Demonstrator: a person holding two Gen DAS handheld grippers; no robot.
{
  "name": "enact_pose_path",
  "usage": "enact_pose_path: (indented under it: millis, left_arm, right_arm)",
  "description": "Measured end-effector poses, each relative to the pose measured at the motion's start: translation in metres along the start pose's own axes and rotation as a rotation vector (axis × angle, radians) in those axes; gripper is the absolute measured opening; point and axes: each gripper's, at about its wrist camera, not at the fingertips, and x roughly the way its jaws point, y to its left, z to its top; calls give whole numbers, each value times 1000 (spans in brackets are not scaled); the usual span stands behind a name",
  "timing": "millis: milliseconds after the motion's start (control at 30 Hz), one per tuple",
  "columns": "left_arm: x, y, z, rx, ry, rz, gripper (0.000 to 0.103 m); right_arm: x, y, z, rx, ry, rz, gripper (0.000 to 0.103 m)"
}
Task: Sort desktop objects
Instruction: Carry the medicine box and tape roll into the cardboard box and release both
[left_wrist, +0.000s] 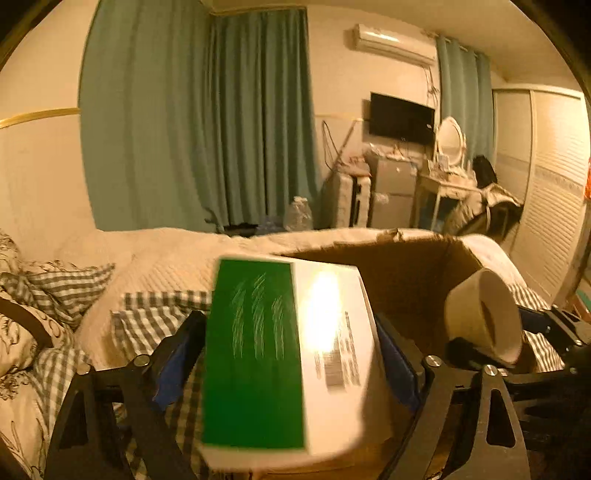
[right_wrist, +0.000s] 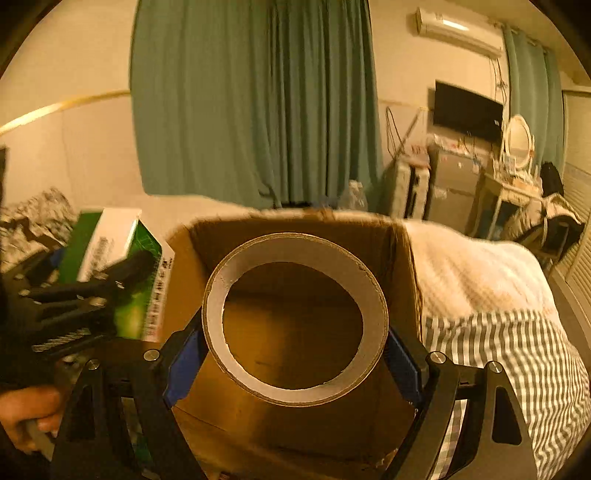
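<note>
A green and white carton (left_wrist: 255, 350) hangs between the blue pads of my left gripper (left_wrist: 288, 332), which is shut on its sides. It sits just left of an open cardboard box (left_wrist: 406, 273) on the bed. In the right wrist view my right gripper (right_wrist: 295, 332) is shut on a wide brown tape roll (right_wrist: 295, 247), whose hole faces the camera, directly over the cardboard box (right_wrist: 402, 266) opening. The same tape roll (left_wrist: 480, 314) appears at the right of the left wrist view, and the carton (right_wrist: 107, 240) at the left of the right one.
The cardboard box rests on a bed with a white quilt (right_wrist: 472, 266) and grey checked bedding (left_wrist: 155, 317). Patterned pillows (left_wrist: 22, 332) lie at the left. A person's hand (right_wrist: 26, 421) holds the left gripper's handle. Green curtains, a fridge and a dressing table stand beyond.
</note>
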Motion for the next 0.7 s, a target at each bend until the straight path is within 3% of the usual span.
enact_pose_path:
  millis: [367, 500, 533, 700]
  left_arm:
    - [10, -15, -6, 68, 5, 16, 88]
    - [11, -14, -6, 61, 15, 2, 94]
    - [11, -13, -5, 57, 16, -1, 99]
    - [-3, -8, -2, 29, -32, -8, 103]
  right_arm:
    - [16, 1, -17, -59, 81, -49, 86]
    - [16, 3, -20, -75, 87, -59, 86]
    - [14, 3, -21, -77, 84, -67, 88]
    - [-4, 4, -22, -74, 39, -71, 91]
